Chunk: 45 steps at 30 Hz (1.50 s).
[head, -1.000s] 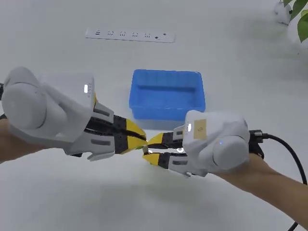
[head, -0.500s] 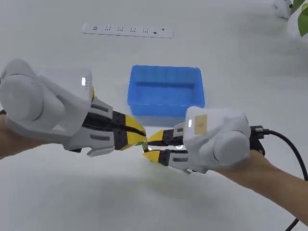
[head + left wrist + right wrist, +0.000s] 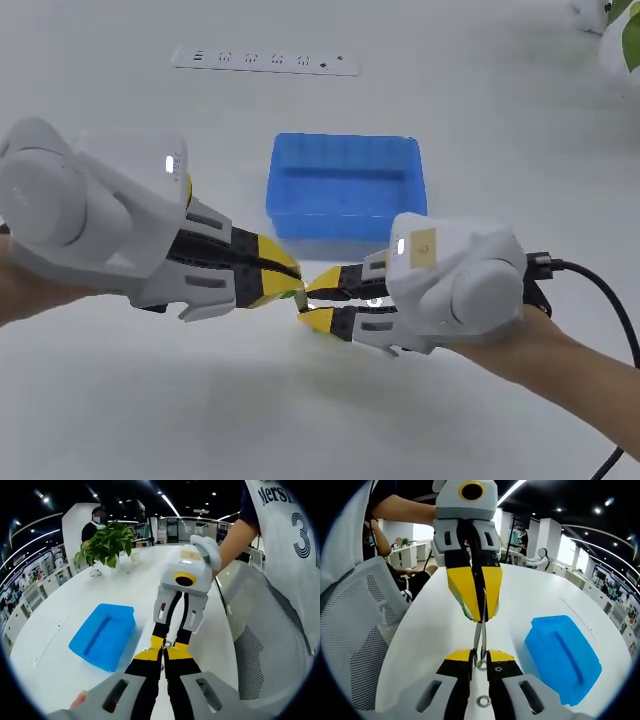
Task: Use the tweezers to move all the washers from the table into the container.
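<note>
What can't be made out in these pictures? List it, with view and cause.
- Head view: thin metal tweezers, hidden behind the meeting tips of left gripper and right gripper.
- Right gripper view: whether the tweezers pinch the small metal washer; too small to tell.
- Gripper views: blue plastic container inside, mostly hidden by its wall.
- Head view: white table under the grippers, so remaining washers uncounted.

White table [image 3: 120,400], plain pale top. Head view: blue rectangular plastic container [image 3: 345,222] at 12 o'clock from centre, open side up. Long white power strip [image 3: 265,61] at 11 o'clock, well apart from the container. Green leafy potted plant [image 3: 622,40] at the 1 o'clock corner. Right gripper view: small metal ring washer [image 3: 483,700] flat on the table at 6 o'clock. Second metal ring [image 3: 481,665] just beyond it toward 12 o'clock; can't tell if it touches the top.
</note>
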### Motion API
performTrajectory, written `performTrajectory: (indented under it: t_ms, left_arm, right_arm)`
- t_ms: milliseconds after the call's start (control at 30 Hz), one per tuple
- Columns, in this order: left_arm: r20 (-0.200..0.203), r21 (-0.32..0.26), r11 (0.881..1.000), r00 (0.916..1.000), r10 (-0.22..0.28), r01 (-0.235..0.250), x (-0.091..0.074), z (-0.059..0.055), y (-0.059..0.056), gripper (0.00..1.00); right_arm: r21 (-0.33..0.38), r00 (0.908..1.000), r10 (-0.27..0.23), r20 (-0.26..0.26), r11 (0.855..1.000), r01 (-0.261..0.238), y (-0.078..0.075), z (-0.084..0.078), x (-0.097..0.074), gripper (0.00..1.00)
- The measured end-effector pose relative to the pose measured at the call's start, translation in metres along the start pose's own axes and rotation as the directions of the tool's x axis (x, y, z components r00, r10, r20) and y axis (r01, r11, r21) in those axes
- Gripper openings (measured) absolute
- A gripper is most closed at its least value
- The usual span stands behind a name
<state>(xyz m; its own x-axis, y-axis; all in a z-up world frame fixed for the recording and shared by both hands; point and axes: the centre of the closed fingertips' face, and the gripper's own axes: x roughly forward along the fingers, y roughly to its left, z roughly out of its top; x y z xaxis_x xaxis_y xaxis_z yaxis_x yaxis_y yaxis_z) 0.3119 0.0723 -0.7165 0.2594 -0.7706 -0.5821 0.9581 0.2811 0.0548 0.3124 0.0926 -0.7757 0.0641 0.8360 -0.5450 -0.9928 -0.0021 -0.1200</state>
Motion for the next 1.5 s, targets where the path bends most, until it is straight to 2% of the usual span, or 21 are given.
performTrajectory:
  t_ms: [200,433,533,733,1100,1200,1500]
  left_arm:
    - [0.006,-0.006,1.000,1.0000,-0.007,0.007,0.002,0.002,0.001,0.06]
    - [-0.003,-0.009,1.000,0.9999,-0.012,0.012,0.003,0.001,0.002,0.06]
    - [0.002,-0.035,0.999,0.9998,-0.019,0.019,0.002,0.000,0.001,0.06]
    - [0.010,-0.034,0.999,0.9997,-0.021,0.021,-0.003,0.005,0.001,0.06]
    - [0.016,-0.005,1.000,0.9994,-0.029,0.029,-0.017,0.023,0.004,0.06]
    - [0.018,0.010,1.000,0.9995,-0.027,0.027,-0.022,0.030,0.007,0.06]
    - [0.037,0.056,0.998,0.9993,-0.007,0.005,-0.035,0.055,0.022,0.06]
  right_arm:
    - [0.009,0.9996,0.019,-0.022,1.000,-0.019,0.001,-0.004,0.001,0.10]
    - [0.016,0.9994,0.004,-0.035,1.000,-0.004,0.000,-0.005,0.001,0.09]
    - [0.006,0.9990,-0.003,-0.045,1.000,0.003,0.000,-0.005,0.000,0.09]
    - [0.005,0.9993,-0.008,-0.036,1.000,0.009,0.001,0.000,-0.005,0.09]
    - [-0.029,0.9998,-0.016,-0.011,0.999,0.015,-0.005,0.020,-0.016,0.09]
    - [-0.064,0.9996,-0.027,-0.010,0.998,0.026,-0.011,0.028,-0.021,0.09]
    - [-0.100,0.9982,-0.058,0.019,0.993,0.059,-0.030,0.051,-0.033,0.09]
